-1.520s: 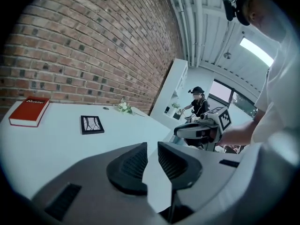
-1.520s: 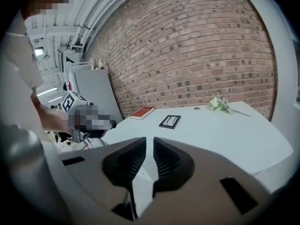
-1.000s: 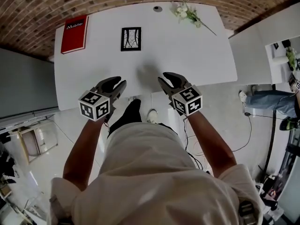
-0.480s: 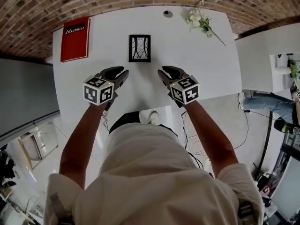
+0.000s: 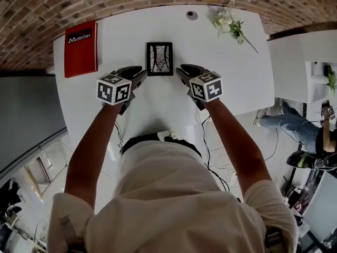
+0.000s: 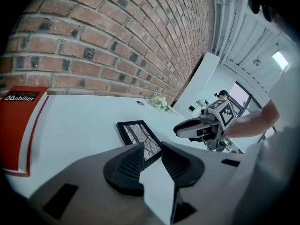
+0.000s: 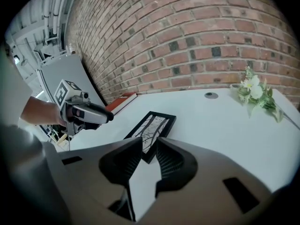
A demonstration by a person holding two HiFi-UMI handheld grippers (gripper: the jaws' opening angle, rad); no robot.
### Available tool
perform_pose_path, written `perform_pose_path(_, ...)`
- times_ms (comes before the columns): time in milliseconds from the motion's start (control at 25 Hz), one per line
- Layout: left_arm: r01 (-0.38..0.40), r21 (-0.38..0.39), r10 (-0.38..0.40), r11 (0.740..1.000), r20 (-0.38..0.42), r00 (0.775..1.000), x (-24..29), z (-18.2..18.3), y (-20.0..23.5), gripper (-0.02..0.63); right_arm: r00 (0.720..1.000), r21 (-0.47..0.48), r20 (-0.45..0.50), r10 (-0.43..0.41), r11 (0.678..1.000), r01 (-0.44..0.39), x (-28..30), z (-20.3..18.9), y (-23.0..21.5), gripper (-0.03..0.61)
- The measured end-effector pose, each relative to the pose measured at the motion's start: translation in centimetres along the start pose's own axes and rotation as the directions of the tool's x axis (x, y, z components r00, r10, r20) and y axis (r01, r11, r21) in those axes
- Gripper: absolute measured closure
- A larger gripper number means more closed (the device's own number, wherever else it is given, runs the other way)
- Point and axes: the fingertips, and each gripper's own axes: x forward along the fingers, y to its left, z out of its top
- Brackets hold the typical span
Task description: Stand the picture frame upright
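The left gripper (image 5: pixel 138 74) and right gripper (image 5: pixel 183 70) have advanced to flank the flat-lying picture frame (image 5: pixel 159 58) (both jaws apart, empty), a grasp seemingly next.

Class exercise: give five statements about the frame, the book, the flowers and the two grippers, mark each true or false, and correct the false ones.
1. The picture frame lies flat on the white table. True.
2. The left gripper is shut on the frame. False: its jaws stand apart, holding nothing.
3. The red book lies left of the frame. True.
4. The flowers rest on the book. False: they lie at the table's far right, apart from it.
5. The right gripper is open. True.
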Motion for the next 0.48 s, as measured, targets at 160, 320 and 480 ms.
perform_pose_path(160, 0.008, -0.023, -0.009, 1.000, -0.025, 1.000, 1.8, 0.1, 1.7, 0.505, 0.999, 0.017, -0.032, 0.007, 1.000, -0.006, 1.9, 0.2, -1.2, 0.488)
perform_pose_path(320, 0.012, -0.057, -0.015, 0.998, -0.050, 0.999, 3.4, 0.0, 3.1, 0.505, 0.998, 0.064, -0.055, 0.022, 0.998, -0.019, 3.6, 0.3, -2.3, 0.488)
perform_pose_path(480, 0.007, -0.067, -0.013, 0.998, -0.082, 0.997, 4.9, -0.1, 4.4, 0.503, 0.996, 0.104, -0.082, 0.046, 0.994, -0.037, 5.2, 0.2, -3.1, 0.488)
